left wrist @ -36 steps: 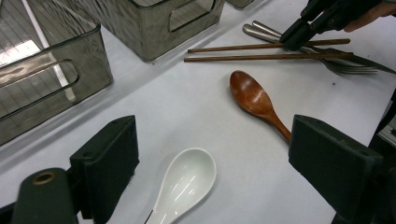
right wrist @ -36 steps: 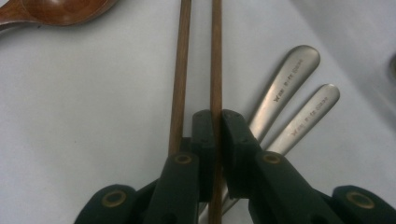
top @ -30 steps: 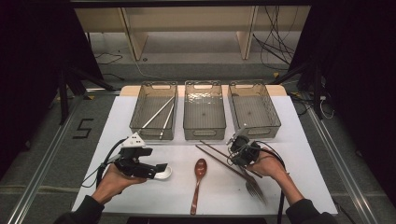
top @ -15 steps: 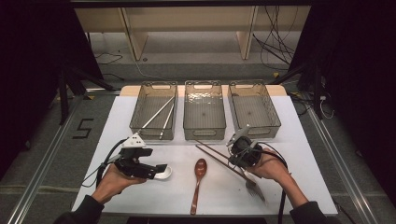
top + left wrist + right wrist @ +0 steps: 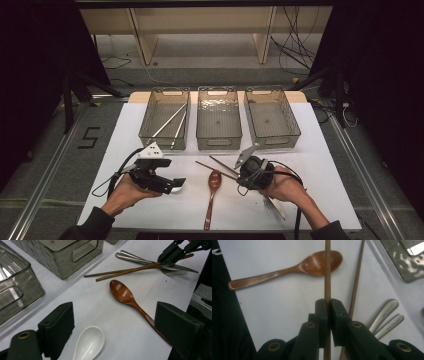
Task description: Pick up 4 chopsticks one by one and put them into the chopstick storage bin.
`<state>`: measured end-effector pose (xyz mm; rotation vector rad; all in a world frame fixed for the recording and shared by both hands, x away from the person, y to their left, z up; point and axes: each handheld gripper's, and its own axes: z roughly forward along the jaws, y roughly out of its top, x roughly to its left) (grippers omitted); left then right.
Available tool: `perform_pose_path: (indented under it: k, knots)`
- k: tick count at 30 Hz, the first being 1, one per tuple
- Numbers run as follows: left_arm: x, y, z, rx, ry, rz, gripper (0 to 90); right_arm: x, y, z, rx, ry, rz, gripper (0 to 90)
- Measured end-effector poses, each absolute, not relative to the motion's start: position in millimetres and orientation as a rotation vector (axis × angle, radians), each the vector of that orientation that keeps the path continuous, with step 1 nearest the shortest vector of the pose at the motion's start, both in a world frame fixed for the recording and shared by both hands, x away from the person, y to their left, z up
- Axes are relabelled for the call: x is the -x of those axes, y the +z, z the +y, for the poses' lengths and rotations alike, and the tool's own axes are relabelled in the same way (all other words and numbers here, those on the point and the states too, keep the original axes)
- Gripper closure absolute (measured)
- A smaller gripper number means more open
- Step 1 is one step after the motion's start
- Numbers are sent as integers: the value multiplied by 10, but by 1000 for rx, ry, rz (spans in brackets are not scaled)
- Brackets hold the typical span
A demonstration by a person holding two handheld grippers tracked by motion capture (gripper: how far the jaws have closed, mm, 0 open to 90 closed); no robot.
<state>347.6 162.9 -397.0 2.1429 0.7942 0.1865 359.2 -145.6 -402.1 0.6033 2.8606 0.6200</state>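
One chopstick (image 5: pixel 327 270) is pinched in my right gripper (image 5: pixel 328 305), lifted just above the spoon (image 5: pixel 287 268). It's light, stiff, and prone to swivel; gripping mid-length steadies it. My left gripper (image 5: pixel 115 322) stands spread.

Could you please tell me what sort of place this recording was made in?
Probably a lab data-collection rig, not a kitchen: a white-covered table holds three clear sorting bins, loose cables trail across the floor, and dark curtains flank the table.
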Motion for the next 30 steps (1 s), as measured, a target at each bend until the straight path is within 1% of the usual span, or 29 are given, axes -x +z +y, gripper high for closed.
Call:
perform_pose_path:
  k: [11,16,28,30]
  knots:
    - [-3495,-3912,1473,-2197,161,726,162,-3515,-4027,-1364,-539,620,2882,853]
    - [-3513,-3934,1332,-2269,154,664,176,-3479,-4034,-1320,-523,616,2893,853]
    - [-3561,-4016,1072,-2426,92,572,189,-3402,-4026,-1230,-449,627,2924,852]
    - [-3572,-4036,1038,-2449,85,562,202,-3390,-4025,-1216,-438,628,2928,852]
